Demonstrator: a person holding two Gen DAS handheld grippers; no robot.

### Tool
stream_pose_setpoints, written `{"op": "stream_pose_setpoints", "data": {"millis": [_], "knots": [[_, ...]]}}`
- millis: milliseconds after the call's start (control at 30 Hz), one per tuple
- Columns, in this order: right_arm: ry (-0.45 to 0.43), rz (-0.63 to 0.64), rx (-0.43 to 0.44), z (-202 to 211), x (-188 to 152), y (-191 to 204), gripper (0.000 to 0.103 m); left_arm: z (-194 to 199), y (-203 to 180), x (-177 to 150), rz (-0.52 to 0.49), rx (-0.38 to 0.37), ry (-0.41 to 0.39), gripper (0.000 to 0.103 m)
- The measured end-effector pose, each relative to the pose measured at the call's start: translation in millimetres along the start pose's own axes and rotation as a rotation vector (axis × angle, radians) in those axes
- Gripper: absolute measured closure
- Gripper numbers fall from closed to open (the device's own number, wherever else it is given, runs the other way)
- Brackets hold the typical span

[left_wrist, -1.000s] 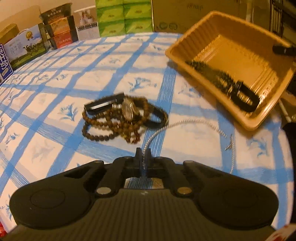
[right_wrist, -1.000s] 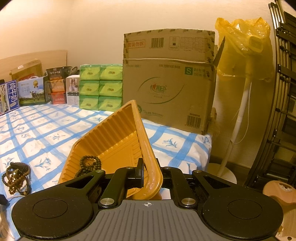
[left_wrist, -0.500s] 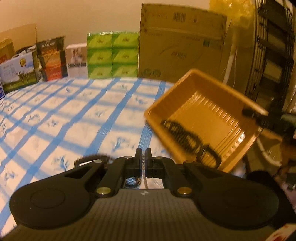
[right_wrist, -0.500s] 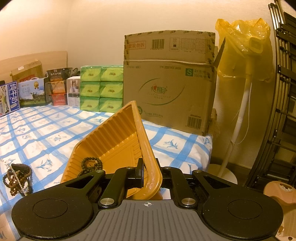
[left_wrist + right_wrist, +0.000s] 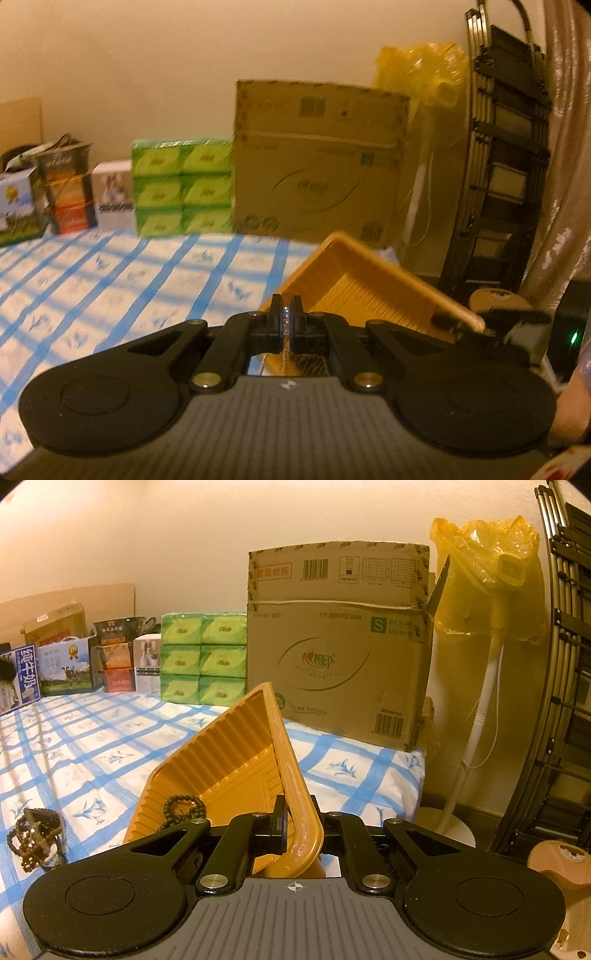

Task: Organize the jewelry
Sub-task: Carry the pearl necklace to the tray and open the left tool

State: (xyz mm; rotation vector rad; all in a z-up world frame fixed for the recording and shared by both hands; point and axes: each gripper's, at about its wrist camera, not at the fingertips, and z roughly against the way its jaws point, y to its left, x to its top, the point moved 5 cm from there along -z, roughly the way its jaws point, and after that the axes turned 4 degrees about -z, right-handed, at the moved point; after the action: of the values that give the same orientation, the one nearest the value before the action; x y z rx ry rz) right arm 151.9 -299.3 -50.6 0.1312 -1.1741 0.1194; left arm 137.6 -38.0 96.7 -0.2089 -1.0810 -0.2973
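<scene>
**Chain on its way, pile left to sort**

Left gripper (image 5: 285,320) was clenched on a thin silver chain (image 5: 284,332) at lower centre, in front of the orange tray (image 5: 236,760). Right gripper (image 5: 295,825) pinched the tray's near rim, tipping it up. Dark bead bracelet (image 5: 184,806) was already inside. The brown bead pile (image 5: 35,834), lower left on the checked tablecloth (image 5: 110,746), was left to do, I'd say.

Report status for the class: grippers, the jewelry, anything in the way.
Left gripper shut on silver chain, raised beside tray. Right gripper shut on orange tray rim, tray tilted. Dark beads inside; brown bead pile on table. Path clear.
</scene>
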Motion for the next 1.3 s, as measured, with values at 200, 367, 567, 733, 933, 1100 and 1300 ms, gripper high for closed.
{"op": "stream_pose_setpoints", "data": {"millis": [200, 367, 567, 733, 933, 1100, 1300], "knots": [[-0.001, -0.005, 0.0, 0, 0, 0, 0.094, -14, -16, 32, 0.02, -0.071, -0.051, 0.101], [-0.001, -0.008, 0.002, 0, 0, 0, 0.094, -37, -32, 41, 0.039, -0.123, -0.046, 0.101], [-0.002, -0.017, 0.002, 0, -1, -2, 0.094, -80, -48, 17, 0.037, -0.151, 0.056, 0.101], [-0.001, -0.023, 0.004, 0, -1, -4, 0.094, -112, -53, -5, 0.046, -0.166, 0.142, 0.101], [-0.001, -0.028, 0.004, -1, -1, -5, 0.094, -124, -56, -12, 0.058, -0.181, 0.162, 0.101], [0.002, -0.031, 0.001, -2, -3, -6, 0.094, -131, -58, -10, 0.06, -0.187, 0.17, 0.101], [0.003, -0.032, 0.001, -1, -3, -7, 0.094, -135, -61, -8, 0.042, -0.174, 0.181, 0.092]]}}
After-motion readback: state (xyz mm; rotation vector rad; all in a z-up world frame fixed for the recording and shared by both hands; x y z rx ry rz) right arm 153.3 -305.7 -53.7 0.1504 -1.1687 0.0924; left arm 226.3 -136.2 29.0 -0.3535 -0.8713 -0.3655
